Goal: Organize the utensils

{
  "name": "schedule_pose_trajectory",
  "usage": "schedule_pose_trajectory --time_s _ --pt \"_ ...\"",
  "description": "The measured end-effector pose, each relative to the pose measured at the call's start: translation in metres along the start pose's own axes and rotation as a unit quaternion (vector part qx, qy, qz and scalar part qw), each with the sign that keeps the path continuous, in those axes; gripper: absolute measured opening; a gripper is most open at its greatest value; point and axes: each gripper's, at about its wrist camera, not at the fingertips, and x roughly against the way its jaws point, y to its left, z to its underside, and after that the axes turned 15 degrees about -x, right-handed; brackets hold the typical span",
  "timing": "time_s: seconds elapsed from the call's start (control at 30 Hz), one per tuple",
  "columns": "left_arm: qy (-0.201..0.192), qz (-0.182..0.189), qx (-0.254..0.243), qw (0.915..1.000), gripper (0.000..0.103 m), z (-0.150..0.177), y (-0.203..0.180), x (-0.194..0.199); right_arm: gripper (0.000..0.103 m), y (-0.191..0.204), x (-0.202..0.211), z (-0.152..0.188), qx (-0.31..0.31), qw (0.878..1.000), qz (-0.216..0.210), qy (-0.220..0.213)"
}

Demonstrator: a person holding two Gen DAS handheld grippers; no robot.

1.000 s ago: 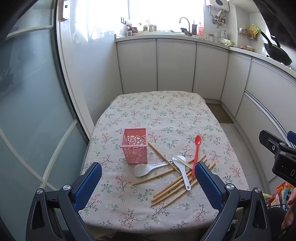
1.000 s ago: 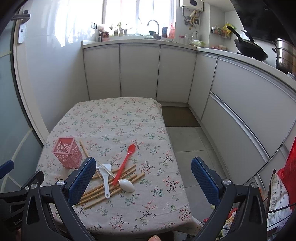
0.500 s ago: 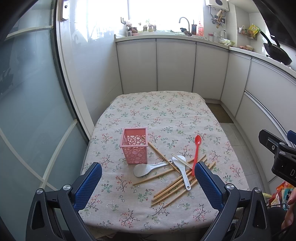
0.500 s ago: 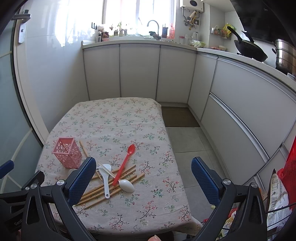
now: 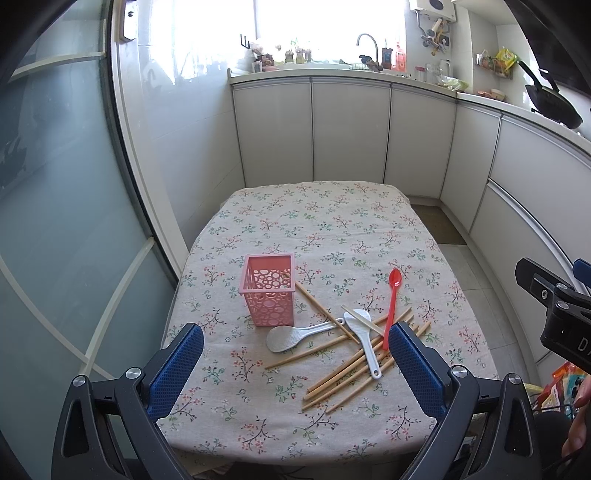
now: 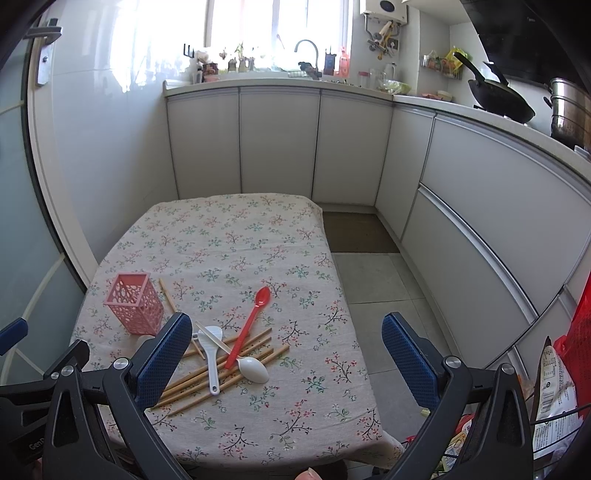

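Nothing has moved since the earlier frames. Left gripper (image 5: pixel 295 363) and right gripper (image 6: pixel 282 350) hover with fingers spread, empty. Utensils (image 5: pixel 364 338) lie piled right of the holder (image 5: pixel 269 290). Risk: crossed chopsticks (image 5: pixel 351 369) scattering; light holder tipping.

Daylight pours in through the window (image 5: pixel 325 29) at the far end, which is blown out to white in both views and throws a soft glare on the wall (image 6: pixel 110 122) beside it. The table (image 5: pixel 332 229) is evenly lit and in focus, with only faint shadows beneath the utensils. Fisheye distortion bends the cabinets (image 6: pixel 498 192) and door frame (image 5: pixel 140 192), and the corners are dark.
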Motion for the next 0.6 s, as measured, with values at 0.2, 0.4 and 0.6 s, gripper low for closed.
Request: schedule_pose_trajectory --time_s 0.2,0.4,0.6 --pt "0.0 -0.001 0.0 1.0 0.101 0.0001 -0.0005 0.0001 0.103 0.0 -0.0002 0.0 0.0 1.0 0.0 0.001" --pt "0.001 0.0 -0.001 1.0 0.101 -0.0007 -0.0003 -0.001 0.103 0.0005 -0.0003 0.0003 0.0 1.0 0.0 0.001" --pt "0.003 0.002 -0.002 1.0 0.101 -0.0003 0.0 -0.0034 0.103 0.0011 -0.0032 0.0017 -0.001 1.0 -0.003 0.007"
